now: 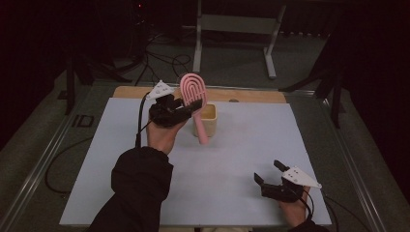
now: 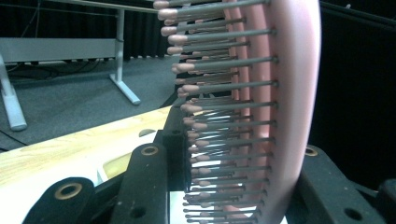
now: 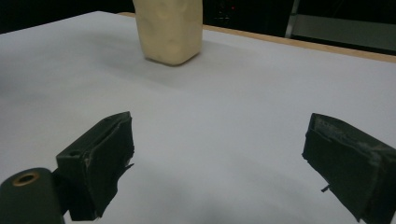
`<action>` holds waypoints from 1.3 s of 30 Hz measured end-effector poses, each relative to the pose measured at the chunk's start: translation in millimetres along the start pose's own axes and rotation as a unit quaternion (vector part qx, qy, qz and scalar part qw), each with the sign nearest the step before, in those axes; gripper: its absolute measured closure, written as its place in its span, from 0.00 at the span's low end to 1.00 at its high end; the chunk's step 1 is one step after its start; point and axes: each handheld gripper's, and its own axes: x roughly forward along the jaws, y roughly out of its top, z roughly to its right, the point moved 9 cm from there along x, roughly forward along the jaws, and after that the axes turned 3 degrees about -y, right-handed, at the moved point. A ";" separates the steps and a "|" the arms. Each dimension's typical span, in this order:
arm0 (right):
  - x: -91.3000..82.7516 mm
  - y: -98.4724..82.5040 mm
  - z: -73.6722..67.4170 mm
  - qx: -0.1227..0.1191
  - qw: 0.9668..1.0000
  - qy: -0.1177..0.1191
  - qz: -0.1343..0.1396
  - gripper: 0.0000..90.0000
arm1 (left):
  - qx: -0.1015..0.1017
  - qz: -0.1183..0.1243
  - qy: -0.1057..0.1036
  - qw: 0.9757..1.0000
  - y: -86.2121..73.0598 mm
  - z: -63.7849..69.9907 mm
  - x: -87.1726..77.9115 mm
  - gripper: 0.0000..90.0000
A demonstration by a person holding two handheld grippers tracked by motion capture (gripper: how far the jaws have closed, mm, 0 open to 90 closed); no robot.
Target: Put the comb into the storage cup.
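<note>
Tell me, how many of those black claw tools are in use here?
2. The left gripper is raised mid-table, clamping a pink hairbrush by a cream cup; the right gripper rests open near the table's front right.

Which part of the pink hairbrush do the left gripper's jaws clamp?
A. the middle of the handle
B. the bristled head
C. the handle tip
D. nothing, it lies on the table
B: the left gripper is closed on the head of the pink hairbrush, bristles between its jaws, handle hanging down before the cream cup.
</note>
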 end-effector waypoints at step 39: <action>1.9 -0.8 -1.2 0.001 1.000 0.001 -0.003 0.09 | 0.042 -0.015 0.045 0.998 28.9 -14.9 18.5 0.72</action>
